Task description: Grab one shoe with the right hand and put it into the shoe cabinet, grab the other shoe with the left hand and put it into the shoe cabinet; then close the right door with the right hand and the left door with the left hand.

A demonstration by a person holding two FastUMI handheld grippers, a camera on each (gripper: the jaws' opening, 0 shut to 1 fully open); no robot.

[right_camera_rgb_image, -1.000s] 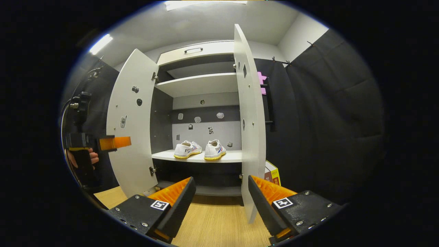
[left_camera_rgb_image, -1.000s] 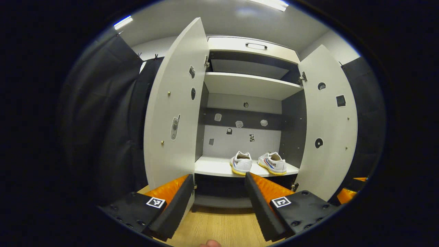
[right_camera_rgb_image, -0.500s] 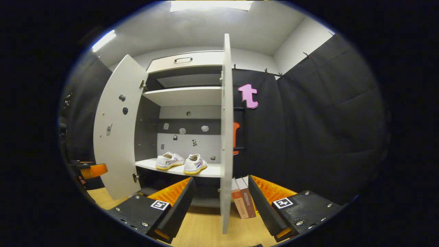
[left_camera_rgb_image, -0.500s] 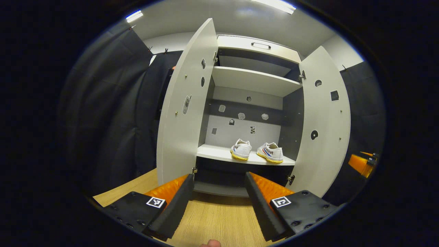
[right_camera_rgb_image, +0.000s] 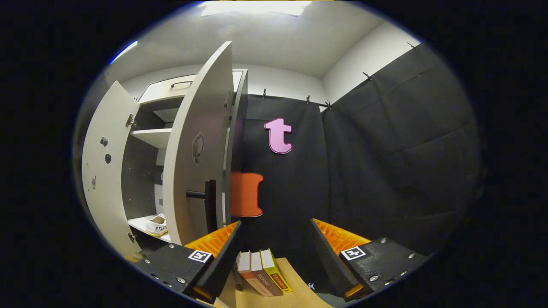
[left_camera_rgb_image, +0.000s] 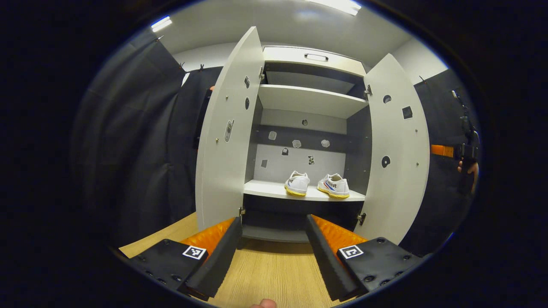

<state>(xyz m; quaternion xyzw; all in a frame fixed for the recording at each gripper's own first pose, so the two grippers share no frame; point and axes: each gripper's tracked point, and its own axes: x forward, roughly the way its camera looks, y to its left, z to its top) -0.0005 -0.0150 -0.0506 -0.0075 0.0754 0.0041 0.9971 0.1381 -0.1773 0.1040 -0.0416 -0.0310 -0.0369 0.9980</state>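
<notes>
The right door (right_camera_rgb_image: pixel 195 158) stood swung wide open, and in the right gripper view its outer face was turned toward the camera, with a dark bar handle (right_camera_rgb_image: pixel 209 204) standing out from it low down near the free edge. It was judged a stiff, flat panel, light on its hinges, needing only a push; the best hold looked to be that handle or the free edge nearby, far from the hinge, where little force would swing it. A hard shove might slam it. The left door (left_camera_rgb_image: pixel 227 132) stood open as well, its inner face showing small stickers.

Both shoes (left_camera_rgb_image: pixel 317 185) sat side by side on the lower shelf (left_camera_rgb_image: pixel 274 190) inside the shoe cabinet (left_camera_rgb_image: pixel 314 57), so that part looked done.

The right claw (right_camera_rgb_image: pixel 274 246) was spread and grasping nothing, just beside the right door's edge, not touching it. The left claw (left_camera_rgb_image: pixel 272 246) was likewise released and empty, facing the cabinet from farther back over the wooden floor (left_camera_rgb_image: pixel 274 273). A few books (right_camera_rgb_image: pixel 261 273) stood on the floor beside the cabinet.
</notes>
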